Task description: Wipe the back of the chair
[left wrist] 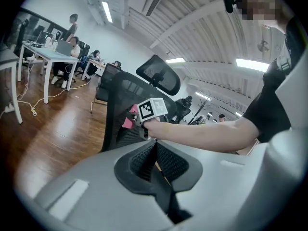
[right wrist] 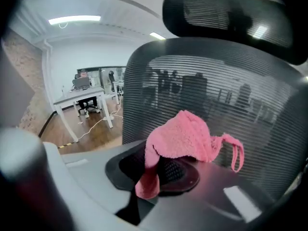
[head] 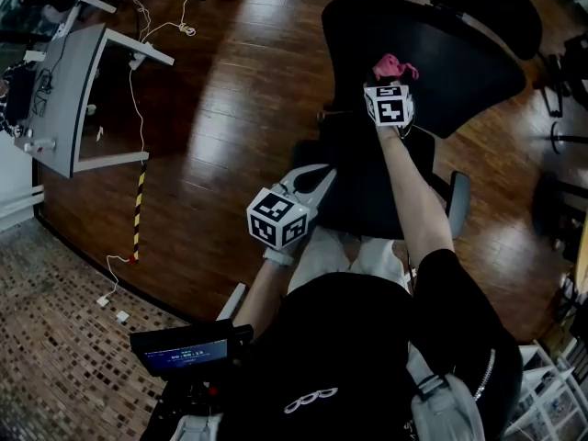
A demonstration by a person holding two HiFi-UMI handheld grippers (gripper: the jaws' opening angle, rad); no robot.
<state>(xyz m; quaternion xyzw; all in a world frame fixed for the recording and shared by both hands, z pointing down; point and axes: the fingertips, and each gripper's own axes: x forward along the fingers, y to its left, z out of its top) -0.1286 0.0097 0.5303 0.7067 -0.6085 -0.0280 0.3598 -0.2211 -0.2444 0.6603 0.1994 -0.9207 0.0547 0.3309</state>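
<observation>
The chair back [right wrist: 207,81], black mesh under its headrest [right wrist: 226,13], stood just beyond my right gripper [head: 390,81], on the far side of the seat [head: 363,186]. A pink cloth [right wrist: 185,136] was bunched up against that mesh; I think it was touching, though the head view was too small to settle it. My right fingers were clamped on one fold of the cloth, while most of it sat heaped over the top with a thin loop dangling to the right. My left gripper [head: 322,177] hung near me, on the left, its fingers together on nothing.

What worried me was that narrow bite. Dragging across ribbed mesh could tug the fold free, or the loop might snag. With my left off the chair, a firm push could also swing it away.
</observation>
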